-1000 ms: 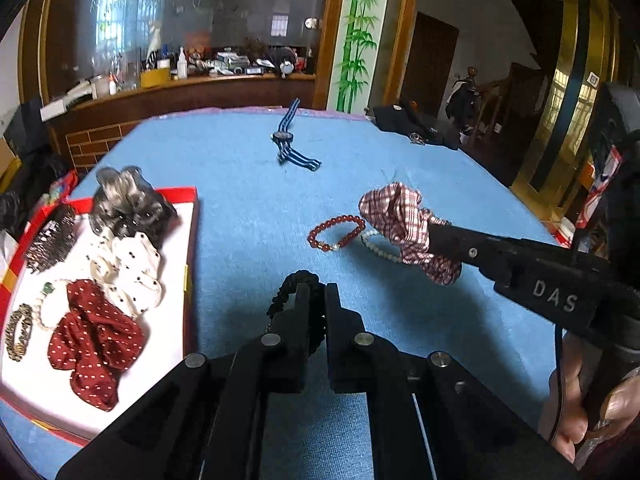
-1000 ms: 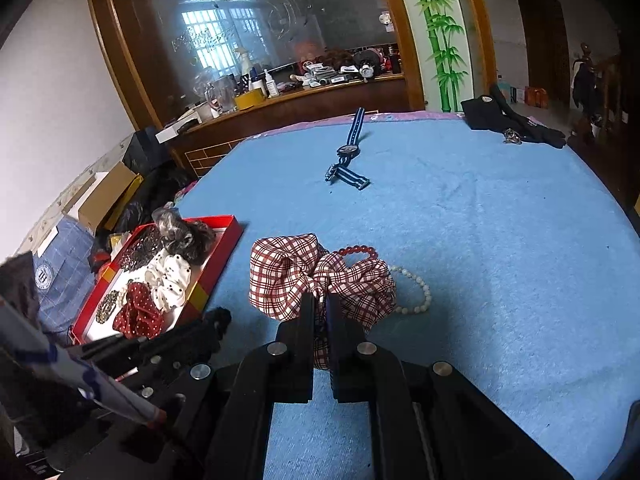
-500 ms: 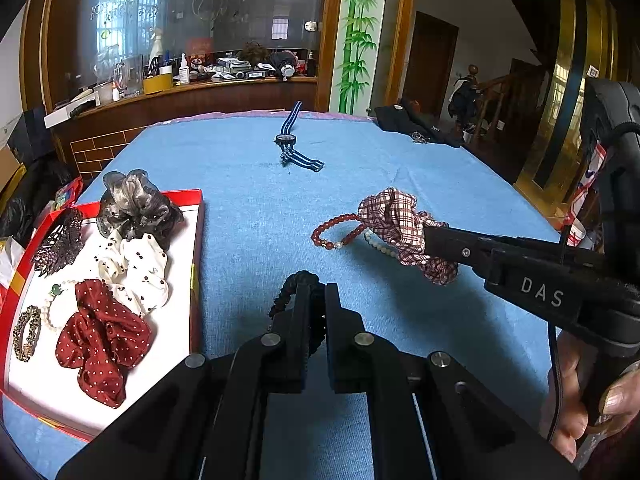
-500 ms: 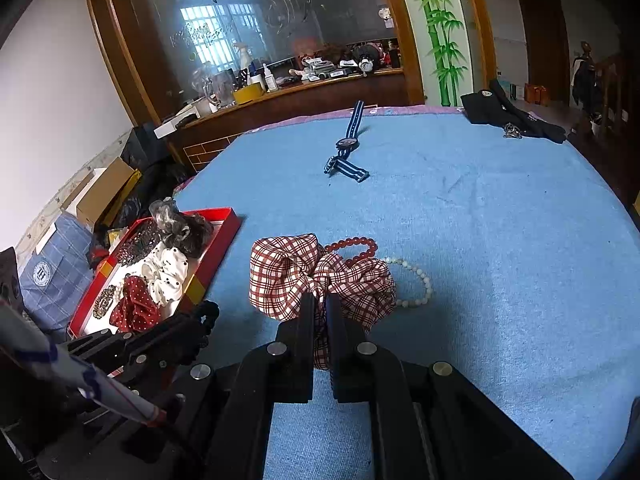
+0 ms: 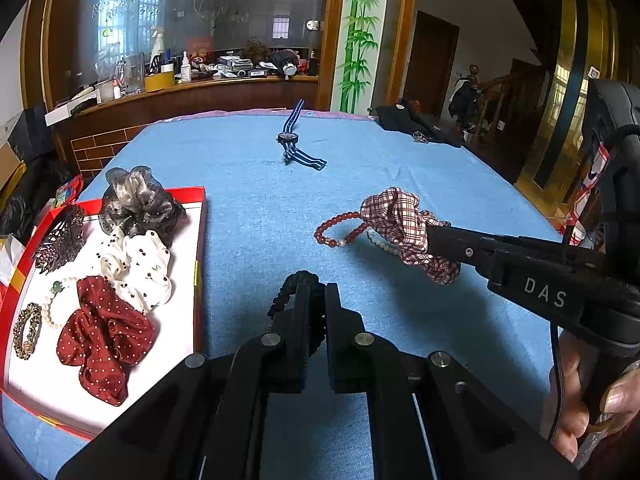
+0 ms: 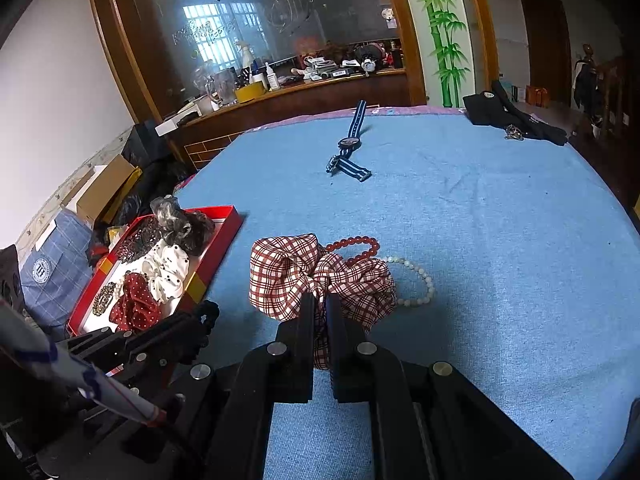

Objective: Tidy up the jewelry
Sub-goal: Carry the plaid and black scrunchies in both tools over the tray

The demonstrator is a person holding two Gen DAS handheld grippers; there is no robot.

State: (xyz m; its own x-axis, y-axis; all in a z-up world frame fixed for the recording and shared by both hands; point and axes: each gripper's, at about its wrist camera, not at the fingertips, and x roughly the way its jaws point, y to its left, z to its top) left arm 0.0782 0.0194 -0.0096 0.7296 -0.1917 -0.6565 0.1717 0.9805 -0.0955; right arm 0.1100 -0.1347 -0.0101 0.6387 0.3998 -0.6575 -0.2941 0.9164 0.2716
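Tray (image 5: 200, 240) left on table (image 5: 248, 216); scrunchies (image 5: 136, 264) inside; bracelets (image 5: 340, 230) right of tray; watch (image 5: 289, 138) behind.

Blue cloth (image 5: 248, 208) covers the counter. A red-and-white plaid scrunchie (image 6: 316, 276), red bead bracelet (image 5: 338, 230), navy-striped watch (image 5: 294, 148); the red-rimmed white tray (image 5: 200, 248) holds a polka-dotted maroon scrunchie (image 5: 102, 336).

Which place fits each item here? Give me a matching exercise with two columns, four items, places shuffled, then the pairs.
Items:
1. plaid scrunchie
2. black braided hair tie
3. striped-strap watch
4. red dotted scrunchie

Places:
A. far end of the blue cloth
B. in the red tray
C. in the right gripper
D. in the left gripper

Pairs: 1-C, 2-D, 3-A, 4-B
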